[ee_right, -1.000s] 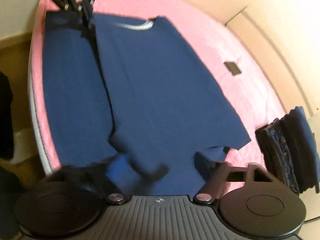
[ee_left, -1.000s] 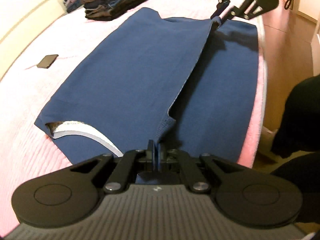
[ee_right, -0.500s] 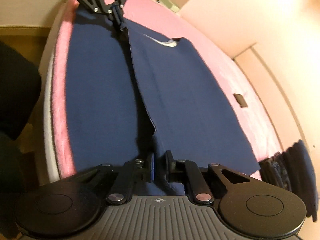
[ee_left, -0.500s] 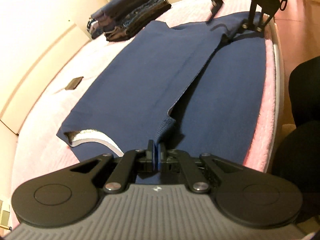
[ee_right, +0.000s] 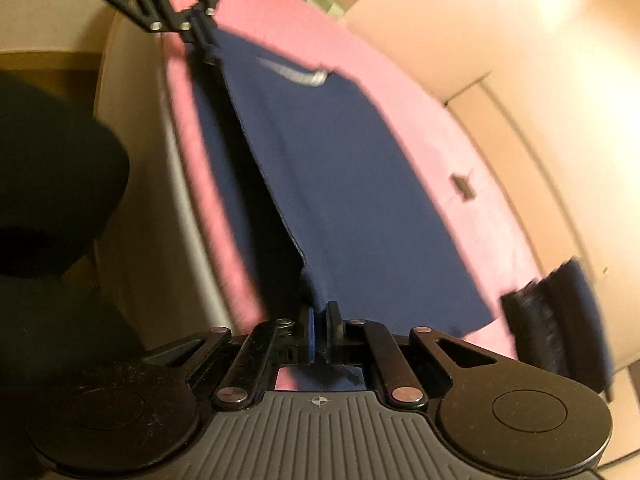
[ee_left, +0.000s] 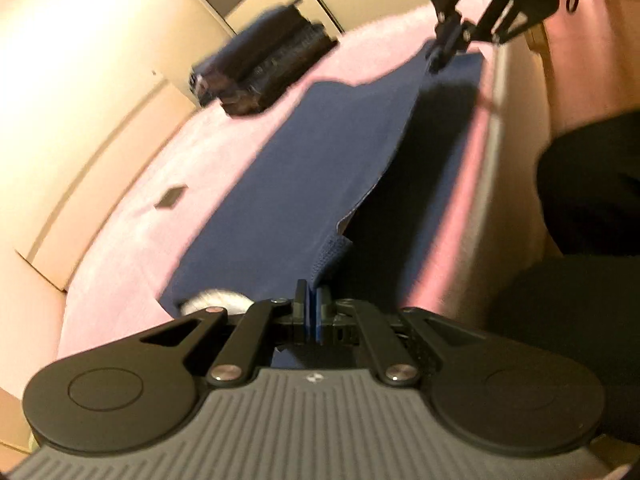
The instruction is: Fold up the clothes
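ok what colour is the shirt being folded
Navy blue shirt, with a pale neckline trim; the right wrist view shows it best.

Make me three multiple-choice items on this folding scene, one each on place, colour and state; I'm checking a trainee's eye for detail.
1. Where does the stack of folded clothes lie?
A. on the floor
B. on the pink bed cover, beyond the shirt
C. on top of the shirt

2. What colour is the shirt being folded?
A. navy blue
B. white
C. red

3. How do the left gripper and right gripper stand?
A. both open, clear of the cloth
B. only the left is shut
C. both shut on the shirt's edge

Key: 1 B, the stack sits on the cover past the shirt's far end; 2 A, the cloth is dark blue; 3 C, blue fabric is pinched between each pair of pads.
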### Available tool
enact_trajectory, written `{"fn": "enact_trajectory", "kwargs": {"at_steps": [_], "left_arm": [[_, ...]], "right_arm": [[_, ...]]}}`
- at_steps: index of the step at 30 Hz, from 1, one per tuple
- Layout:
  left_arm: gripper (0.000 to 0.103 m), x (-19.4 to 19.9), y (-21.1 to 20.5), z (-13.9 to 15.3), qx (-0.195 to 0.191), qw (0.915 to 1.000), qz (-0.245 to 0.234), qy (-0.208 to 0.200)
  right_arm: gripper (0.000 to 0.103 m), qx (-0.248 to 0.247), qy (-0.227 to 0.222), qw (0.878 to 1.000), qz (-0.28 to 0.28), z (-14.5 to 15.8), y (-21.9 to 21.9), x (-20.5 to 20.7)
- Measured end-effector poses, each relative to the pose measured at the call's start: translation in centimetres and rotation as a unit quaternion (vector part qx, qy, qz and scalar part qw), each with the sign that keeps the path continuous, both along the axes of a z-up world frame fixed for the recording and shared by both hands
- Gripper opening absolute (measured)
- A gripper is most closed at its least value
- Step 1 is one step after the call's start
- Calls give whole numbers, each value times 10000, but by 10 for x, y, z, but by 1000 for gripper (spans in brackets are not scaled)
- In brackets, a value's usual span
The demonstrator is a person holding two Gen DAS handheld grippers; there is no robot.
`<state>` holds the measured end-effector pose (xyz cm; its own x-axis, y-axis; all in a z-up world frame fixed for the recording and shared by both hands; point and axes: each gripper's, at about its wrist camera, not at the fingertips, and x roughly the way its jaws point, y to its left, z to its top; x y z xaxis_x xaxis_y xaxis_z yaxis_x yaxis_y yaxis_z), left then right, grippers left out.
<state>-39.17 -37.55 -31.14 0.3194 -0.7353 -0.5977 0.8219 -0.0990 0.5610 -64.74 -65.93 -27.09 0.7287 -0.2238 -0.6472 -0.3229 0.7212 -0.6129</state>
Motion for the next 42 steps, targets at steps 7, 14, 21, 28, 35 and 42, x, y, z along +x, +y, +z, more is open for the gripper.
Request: {"fn": "enact_trajectory", "kwargs": {"at_steps": [7, 14, 21, 28, 35, 42], "left_arm": [[1, -10, 0, -27, 230, 9994, 58, -265], [5, -7, 23, -12, 254, 9985, 445, 191], [5, 10, 20, 23, -613, 9837, 1259, 1125], [6, 26, -16, -1, -262, 9672, 1771, 1804], [6, 29, 1, 15, -130, 9640, 2004, 1741], [8, 25, -1, 37, -330, 9651, 2011, 1642]], "right_arm": [[4, 69, -113, 9997, -222, -2, 1, -3], [70, 1048, -488, 9886, -965, 22, -11, -33], [28, 3271, -1128, 9160, -2032, 42, -50, 7], [28, 3809, -855, 8818, -2647, 21, -75, 11], [28, 3993, -1139, 8565, -3066, 31, -89, -12], [29, 3992, -1350, 8646, -2736, 51, -78, -10]]}}
